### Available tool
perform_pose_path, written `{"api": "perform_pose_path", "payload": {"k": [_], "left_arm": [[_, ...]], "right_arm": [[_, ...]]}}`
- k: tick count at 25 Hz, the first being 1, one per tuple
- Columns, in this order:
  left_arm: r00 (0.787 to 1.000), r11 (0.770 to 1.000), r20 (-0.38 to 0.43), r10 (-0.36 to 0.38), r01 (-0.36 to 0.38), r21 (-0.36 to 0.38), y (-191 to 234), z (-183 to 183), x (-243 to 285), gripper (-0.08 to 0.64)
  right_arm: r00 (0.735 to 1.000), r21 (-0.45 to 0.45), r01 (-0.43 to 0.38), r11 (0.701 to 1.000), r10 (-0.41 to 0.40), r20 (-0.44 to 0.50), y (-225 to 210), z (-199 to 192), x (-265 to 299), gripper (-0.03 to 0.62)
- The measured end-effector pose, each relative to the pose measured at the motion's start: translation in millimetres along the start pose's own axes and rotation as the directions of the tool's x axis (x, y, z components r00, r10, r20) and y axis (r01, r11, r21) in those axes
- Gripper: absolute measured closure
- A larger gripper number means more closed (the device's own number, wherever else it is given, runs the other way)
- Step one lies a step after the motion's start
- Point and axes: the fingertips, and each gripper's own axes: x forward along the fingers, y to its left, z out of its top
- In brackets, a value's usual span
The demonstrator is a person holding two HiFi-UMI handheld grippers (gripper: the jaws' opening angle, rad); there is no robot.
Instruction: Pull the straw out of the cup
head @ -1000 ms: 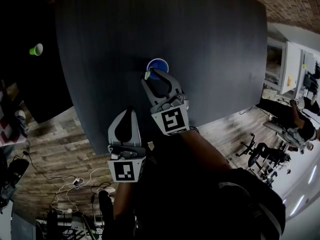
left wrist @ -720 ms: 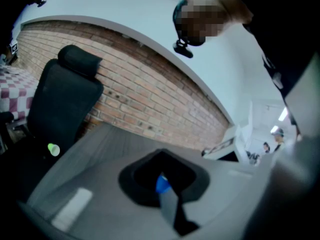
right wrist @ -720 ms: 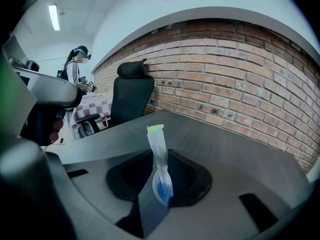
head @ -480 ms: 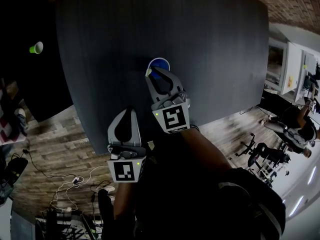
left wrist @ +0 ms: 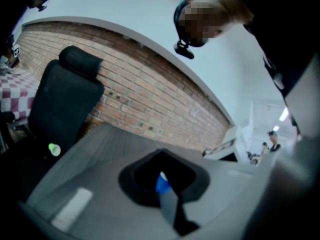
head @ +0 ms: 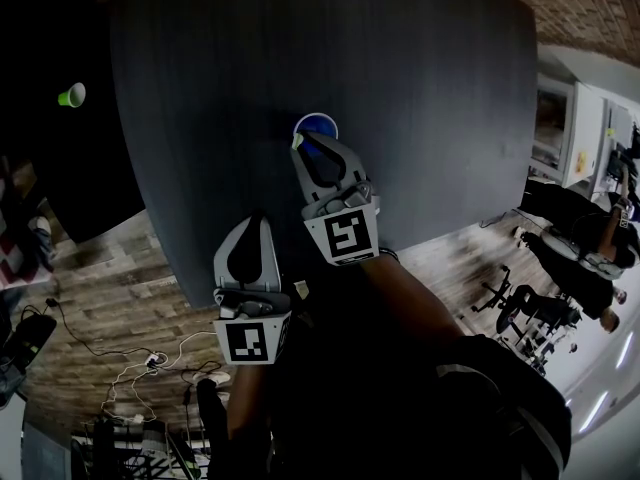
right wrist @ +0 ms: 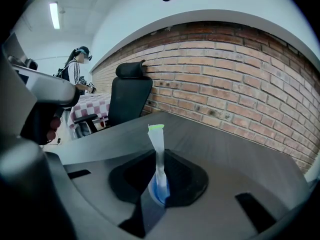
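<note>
Our right claw (head: 312, 144), its jaws just closing, seems to pinch the straw (right wrist: 158, 154) standing in the blue cup (head: 318, 124) on the bench (head: 420, 88), ready to lift it, while our left claw (head: 258, 223) waits pressed together, empty.

1. The lower end of the white paper-wrapped straw with a green tip (right wrist: 159, 156) is hidden inside the round blue cup (right wrist: 159, 191). The cup is itself mostly masked by the jaws of the right gripper (head: 300, 148), which have just been closing with the straw between them.
2. In the head view, the cup's near side is covered by that gripper.
3. The far edge of the dark grey worktop (head: 420, 98) is cut off by the top of the head view.
4. The left gripper view is blurred, and the cup is seen there only as a blue smear.
5. What carries the small green cup (head: 72, 97), beyond the worktop's left edge, is lost in darkness.
</note>
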Motion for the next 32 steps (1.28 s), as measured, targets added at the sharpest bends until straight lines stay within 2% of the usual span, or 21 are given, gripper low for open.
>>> {"api": "perform_pose_path", "payload": {"k": [17, 25, 32], "left_arm": [[1.000, 1.000, 0.016, 0.007, -0.007, 0.006, -8.6, 5.7, -8.5, 0.555], [0.997, 0.999, 0.070, -0.015, 0.013, 0.033, -19.0, 17.2, -14.0, 0.555], [0.996, 0.999, 0.085, -0.025, 0.021, 0.050, -28.2, 26.8, -21.0, 0.555]], "right_arm": [[0.999, 0.020, 0.016, 1.000, -0.017, 0.041, -2.9, 9.0, -11.6, 0.548], [0.996, 0.026, 0.031, 0.999, -0.033, 0.078, -6.5, 17.4, -24.0, 0.548], [0.993, 0.032, 0.040, 0.999, -0.044, 0.108, -6.3, 28.9, -37.3, 0.548]]}}
